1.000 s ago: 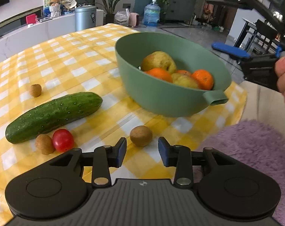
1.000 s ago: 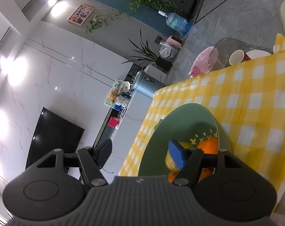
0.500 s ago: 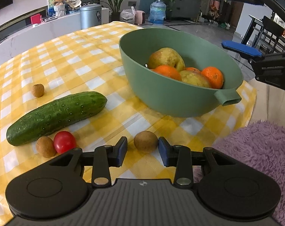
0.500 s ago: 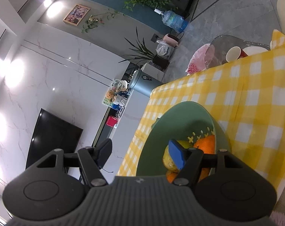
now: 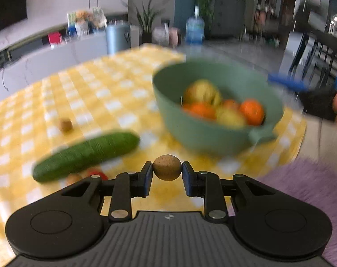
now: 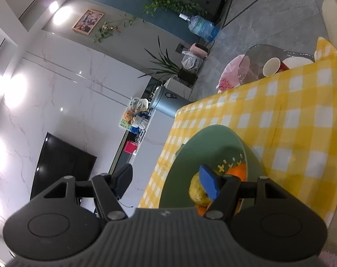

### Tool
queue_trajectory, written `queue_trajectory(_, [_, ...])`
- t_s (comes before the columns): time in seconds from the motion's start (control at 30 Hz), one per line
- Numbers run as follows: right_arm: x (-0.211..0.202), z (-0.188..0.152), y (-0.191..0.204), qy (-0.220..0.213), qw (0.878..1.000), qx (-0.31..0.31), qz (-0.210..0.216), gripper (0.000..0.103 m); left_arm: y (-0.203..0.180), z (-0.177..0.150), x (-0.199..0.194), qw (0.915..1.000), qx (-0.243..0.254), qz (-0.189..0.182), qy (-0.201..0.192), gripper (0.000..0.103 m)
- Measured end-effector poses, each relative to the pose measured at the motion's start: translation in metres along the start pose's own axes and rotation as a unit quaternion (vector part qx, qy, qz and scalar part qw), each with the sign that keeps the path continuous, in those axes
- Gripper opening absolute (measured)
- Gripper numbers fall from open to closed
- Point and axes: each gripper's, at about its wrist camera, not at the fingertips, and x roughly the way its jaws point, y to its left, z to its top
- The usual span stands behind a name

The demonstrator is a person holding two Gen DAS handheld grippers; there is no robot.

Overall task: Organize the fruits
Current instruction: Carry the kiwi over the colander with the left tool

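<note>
No writing is legible anywhere. The left gripper (image 5: 167,173) pinches a small brown fruit (image 5: 167,167) at lower centre; a second ago that fruit lay on the yellow checked cloth (image 5: 97,93) ahead of parted fingers. The right gripper (image 6: 166,181) stands spread and empty over the green bowl (image 5: 204,133).

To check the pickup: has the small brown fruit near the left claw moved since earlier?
Yes. The brown fruit is now off the cloth, pinched in the left claw.
</note>
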Motion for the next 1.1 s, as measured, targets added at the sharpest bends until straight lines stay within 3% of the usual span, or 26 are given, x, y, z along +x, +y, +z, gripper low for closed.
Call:
queue_trajectory(0.13, [-0.006,0.003,-0.005,-0.014,1.0,0.017,0.001,0.065,-0.003,0.02,-0.033,0.9966,-0.024,-0.029,-0.073,0.031])
queue_trajectory(0.23, [-0.008,0.004,-0.009,-0.019,0.999,0.029,-0.002,0.065,-0.012,0.039,-0.039,0.9931,-0.024,-0.068,-0.093,0.031])
queue_trajectory(0.5, [-0.008,0.009,-0.021,-0.011,0.998,0.065,0.004,0.065,-0.036,0.087,0.017,0.9924,-0.012,-0.108,-0.056,0.031])
queue_trajectory(0.8, [-0.019,0.013,-0.029,-0.044,0.995,0.092,-0.013,0.065,-0.041,0.106,0.074,0.9887,-0.044,-0.143,-0.008,0.031])
queue_trajectory(0.87, [-0.017,0.014,-0.033,-0.038,0.994,0.101,-0.013,0.065,-0.045,0.108,0.08,0.9894,-0.035,-0.141,-0.002,0.031])
queue_trajectory(0.97, [-0.015,0.015,-0.036,-0.026,0.994,0.109,-0.013,0.065,-0.054,0.109,0.084,0.9941,0.0,-0.109,-0.005,0.031])
queue_trajectory(1.1, [-0.017,0.014,-0.035,-0.027,0.994,0.108,-0.012,0.065,-0.053,0.11,0.087,0.9956,0.002,-0.094,0.003,0.032])
